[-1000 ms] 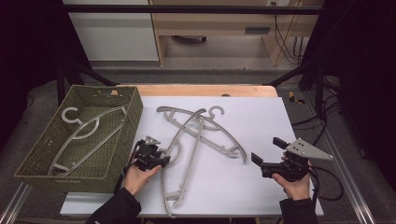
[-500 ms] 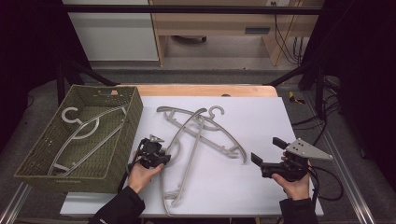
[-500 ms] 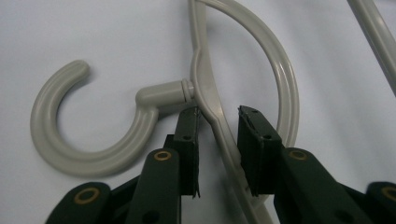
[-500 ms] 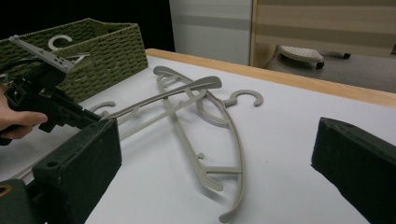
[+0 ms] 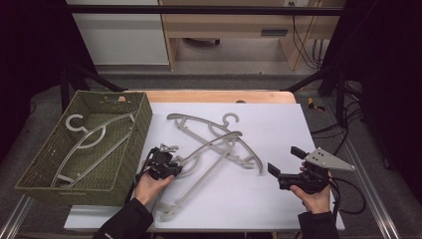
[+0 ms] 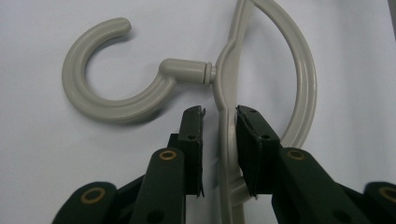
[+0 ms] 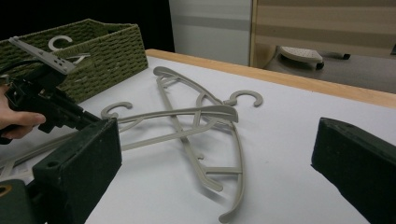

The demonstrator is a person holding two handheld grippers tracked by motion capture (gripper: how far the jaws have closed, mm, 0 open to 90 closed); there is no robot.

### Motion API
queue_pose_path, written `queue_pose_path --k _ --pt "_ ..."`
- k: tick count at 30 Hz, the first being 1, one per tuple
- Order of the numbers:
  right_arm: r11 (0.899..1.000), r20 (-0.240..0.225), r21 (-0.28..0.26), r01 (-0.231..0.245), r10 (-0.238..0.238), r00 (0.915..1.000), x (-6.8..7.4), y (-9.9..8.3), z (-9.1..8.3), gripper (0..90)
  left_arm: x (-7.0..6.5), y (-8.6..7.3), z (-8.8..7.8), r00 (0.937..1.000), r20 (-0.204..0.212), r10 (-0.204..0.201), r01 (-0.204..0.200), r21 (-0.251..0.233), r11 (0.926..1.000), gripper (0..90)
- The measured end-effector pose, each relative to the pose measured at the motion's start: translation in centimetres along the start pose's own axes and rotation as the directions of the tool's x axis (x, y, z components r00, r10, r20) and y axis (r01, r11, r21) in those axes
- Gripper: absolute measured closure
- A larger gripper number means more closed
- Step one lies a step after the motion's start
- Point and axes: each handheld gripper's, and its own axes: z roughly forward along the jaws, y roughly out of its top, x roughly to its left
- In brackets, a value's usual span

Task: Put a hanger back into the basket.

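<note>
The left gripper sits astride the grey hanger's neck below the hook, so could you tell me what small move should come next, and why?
Probably close the last bit. The left gripper has just been closing, its jaws either side of the hanger bar, with a sliver of gap by the left pad. Once firm, lift toward the green basket, which already holds one hanger.

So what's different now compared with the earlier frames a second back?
The left hand-held gripper has just been closing its jaws around the near hanger, on the thin bar just below its hook; one pad touches the bar, the other stands a sliver off. The right hand-held gripper kept open and in place. The second hanger and the basket stayed put.
</note>
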Motion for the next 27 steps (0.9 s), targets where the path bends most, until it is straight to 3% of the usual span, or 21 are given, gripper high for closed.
queue_pose_path --k 3,4,5,9,14,20,22,27 --pt "1.0 -0.001 0.001 0.002 -0.002 1.0 0.0 0.0 0.0 1.7 -0.5 0.2 0.1 0.9983 -0.041 0.042 -0.041 0.019 0.999 74.4" --pt "1.0 -0.001 0.001 0.002 -0.002 1.0 0.0 0.0 0.0 1.7 -0.5 0.2 0.1 0.9983 -0.041 0.042 -0.041 0.019 0.999 77.2" --pt "1.0 -0.002 0.002 0.002 -0.002 1.0 0.0 0.0 0.0 1.7 -0.7 0.3 0.1 0.9966 -0.068 0.048 -0.046 0.026 0.9986 80.1" --pt "1.0 -0.004 0.003 0.003 -0.003 1.0 0.1 0.0 0.0 1.7 -0.2 0.3 0.0 0.9987 -0.044 0.025 -0.024 0.024 0.9994 81.8" --pt "1.0 -0.003 0.002 -0.005 0.005 1.0 -0.1 0.0 -0.1 1.7 -0.4 0.2 -0.2 0.9987 -0.037 0.036 -0.035 0.014 0.9993 82.1" --pt "1.0 0.0 -0.002 -0.003 0.003 1.0 -0.1 0.0 -0.2 1.7 -0.8 0.1 -1.7 0.9974 -0.036 0.063 -0.064 -0.02 0.9978 82.2" --pt "1.0 -0.001 -0.003 -0.005 0.005 1.0 -0.2 0.0 -0.2 1.7 -0.9 0.2 -2.6 0.9973 -0.033 0.065 -0.067 -0.058 0.9961 82.3" --pt "1.0 -0.001 -0.005 -0.004 0.004 1.0 -0.2 0.0 -0.3 1.7 -1.0 0.4 -4.2 0.996 -0.038 0.08 -0.084 -0.097 0.9918 82.3"
